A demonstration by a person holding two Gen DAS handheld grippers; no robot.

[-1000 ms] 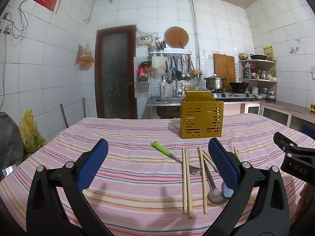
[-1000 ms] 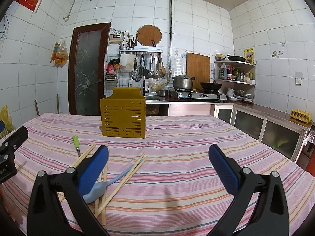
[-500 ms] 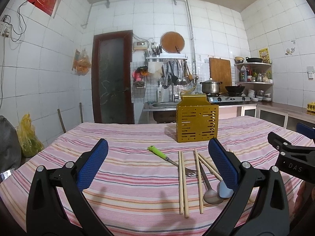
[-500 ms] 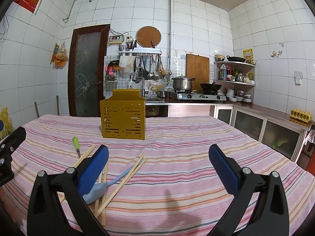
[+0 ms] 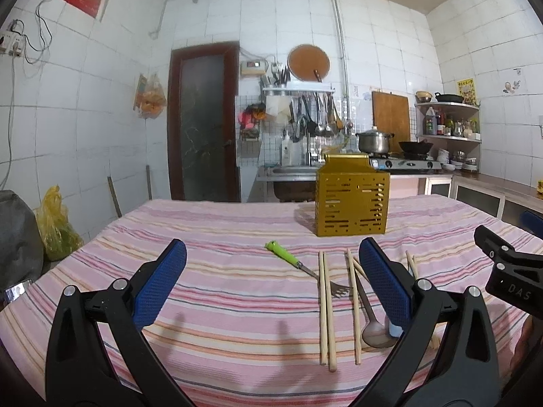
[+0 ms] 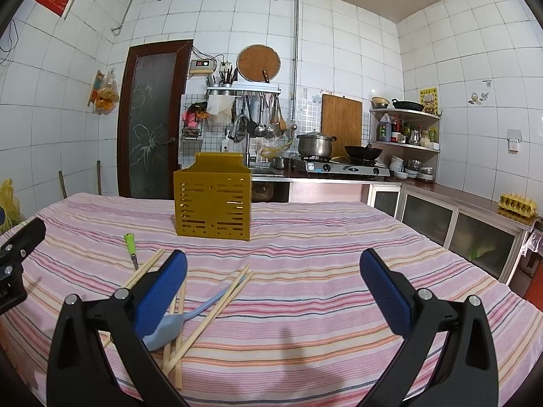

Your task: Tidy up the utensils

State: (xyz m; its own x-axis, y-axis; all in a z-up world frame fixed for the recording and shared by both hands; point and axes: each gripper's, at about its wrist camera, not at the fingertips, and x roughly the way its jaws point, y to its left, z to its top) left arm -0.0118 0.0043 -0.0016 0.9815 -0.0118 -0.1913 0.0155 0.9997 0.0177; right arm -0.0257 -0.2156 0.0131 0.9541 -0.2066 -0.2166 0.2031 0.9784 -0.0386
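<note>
Striped pink-clothed worktop [image 5: 237, 305]: perforated yellow metal utensil box [image 5: 353, 203], wooden chopsticks [image 5: 325, 308] loose. Left claw [image 5: 271, 285], right claw [image 6: 273, 286] spread wide, holding nothing.

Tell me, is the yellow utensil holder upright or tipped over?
Upright. The yellow utensil holder stands on its base on the striped tablecloth, open top facing up, slotted front vertical. Its contents cannot be seen.

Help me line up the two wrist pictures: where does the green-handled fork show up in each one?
Left wrist: the fork lies centre, slightly right, its tines under a chopstick pair.
Right wrist: only the fork's green handle and neck show, at left, beyond the left finger.
Shared landmark: the yellow slotted holder, standing behind the fork in both.
</note>
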